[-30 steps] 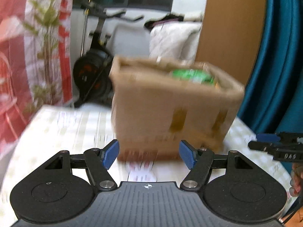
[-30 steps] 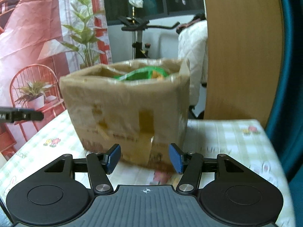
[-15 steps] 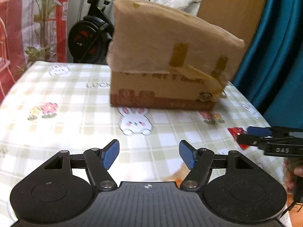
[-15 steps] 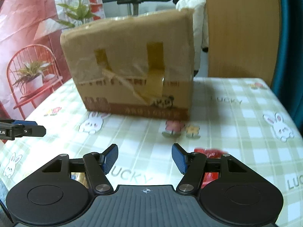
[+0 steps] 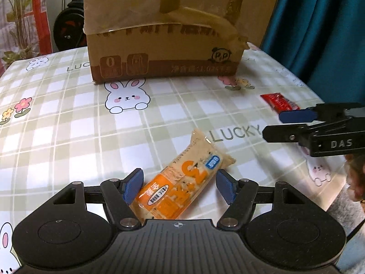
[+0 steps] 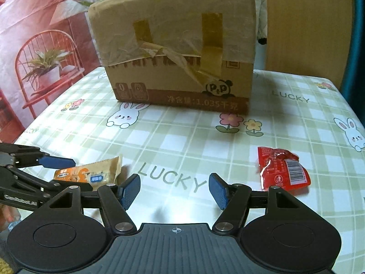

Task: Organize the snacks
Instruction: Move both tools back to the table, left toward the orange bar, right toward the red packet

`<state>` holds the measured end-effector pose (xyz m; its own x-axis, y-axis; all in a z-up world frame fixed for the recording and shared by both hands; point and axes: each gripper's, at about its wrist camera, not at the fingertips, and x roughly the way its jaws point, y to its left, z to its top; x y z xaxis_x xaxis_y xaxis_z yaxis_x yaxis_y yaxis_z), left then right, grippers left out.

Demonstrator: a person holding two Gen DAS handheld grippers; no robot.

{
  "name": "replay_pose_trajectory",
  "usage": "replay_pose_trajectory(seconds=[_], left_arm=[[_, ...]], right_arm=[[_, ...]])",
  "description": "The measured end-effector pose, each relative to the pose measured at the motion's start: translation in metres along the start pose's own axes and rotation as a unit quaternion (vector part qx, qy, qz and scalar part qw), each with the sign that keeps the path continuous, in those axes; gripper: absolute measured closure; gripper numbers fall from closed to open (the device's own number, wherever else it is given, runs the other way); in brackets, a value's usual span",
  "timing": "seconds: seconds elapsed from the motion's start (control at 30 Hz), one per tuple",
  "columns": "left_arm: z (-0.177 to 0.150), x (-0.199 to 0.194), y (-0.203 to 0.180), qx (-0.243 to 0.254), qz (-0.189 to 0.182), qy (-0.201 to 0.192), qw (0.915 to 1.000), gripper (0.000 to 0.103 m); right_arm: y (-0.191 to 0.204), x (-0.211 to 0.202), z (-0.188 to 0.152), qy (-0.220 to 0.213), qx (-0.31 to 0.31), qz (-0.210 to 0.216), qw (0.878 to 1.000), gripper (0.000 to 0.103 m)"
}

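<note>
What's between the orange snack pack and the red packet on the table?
Bare checked tablecloth with a printed "LUCKY"; nothing else lies between the orange snack pack and the red packet. The right wrist view shows it.

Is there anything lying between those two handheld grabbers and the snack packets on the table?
Nothing visible. The orange snack packet already lies between the left gripper's open fingers, untouched by the pads. The red packet sits on the tablecloth, off to the right of the right gripper, whose fingers are opening over bare cloth.
</note>
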<state>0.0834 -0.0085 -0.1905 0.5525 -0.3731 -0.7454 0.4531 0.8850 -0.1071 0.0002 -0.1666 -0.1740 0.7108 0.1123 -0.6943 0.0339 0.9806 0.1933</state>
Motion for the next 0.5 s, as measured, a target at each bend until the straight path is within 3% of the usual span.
replay_pose_trajectory(seconds=[0.4, 0.5], left_arm=[[0.002, 0.012, 0.012, -0.022, 0.04, 0.001, 0.999, 0.031], [0.003, 0.014, 0.02, -0.033, 0.05, -0.006, 0.9982, 0.037]], right_arm=[[-0.019, 0.005, -0.001, 0.002, 0.005, -0.017, 1.0, 0.039], [-0.03, 0.005, -0.003, -0.005, 0.009, -0.039, 0.999, 0.036]])
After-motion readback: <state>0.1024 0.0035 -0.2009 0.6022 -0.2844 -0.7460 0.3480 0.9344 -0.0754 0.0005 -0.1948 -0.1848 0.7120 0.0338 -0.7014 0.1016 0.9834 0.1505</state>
